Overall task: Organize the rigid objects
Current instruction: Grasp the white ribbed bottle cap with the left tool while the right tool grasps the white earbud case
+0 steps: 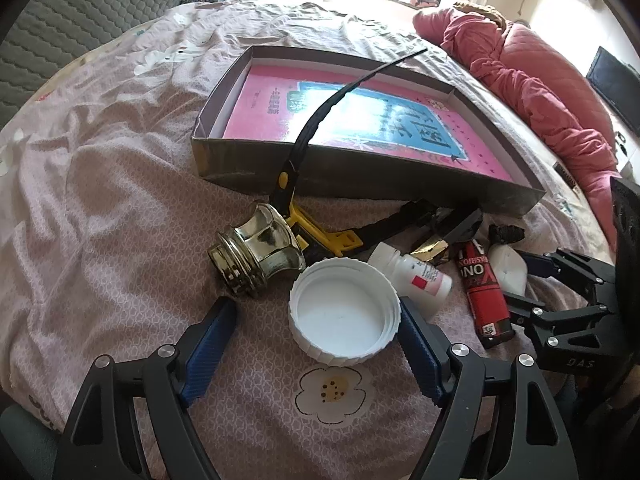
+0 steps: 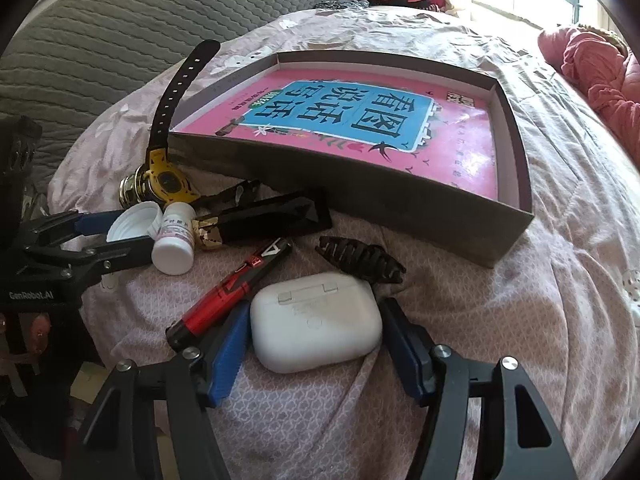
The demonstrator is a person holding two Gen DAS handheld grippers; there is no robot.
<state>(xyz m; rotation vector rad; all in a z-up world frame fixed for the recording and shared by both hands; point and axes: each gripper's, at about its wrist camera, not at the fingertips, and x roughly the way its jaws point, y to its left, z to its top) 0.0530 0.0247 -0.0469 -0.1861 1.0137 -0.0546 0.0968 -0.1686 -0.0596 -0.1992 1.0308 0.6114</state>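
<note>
Fingers (image 2: 312,344) astride earbud case (image 2: 316,322), ungripped.

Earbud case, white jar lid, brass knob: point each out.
earbud case (image 2: 316,322), right wrist view, middle of its back.
white jar lid (image 1: 344,316), left wrist view, inner floor.
brass knob (image 1: 256,250), left wrist view, shiny flared side.

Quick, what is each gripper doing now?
Left gripper: open around the white cap.
Right gripper: open around the white earbud case.

brass knob (image 2: 131,191): largely hidden behind the yellow watch (image 2: 168,182)
earbud case (image 1: 510,270): partly covered beside the red lighter (image 1: 484,292)
</note>
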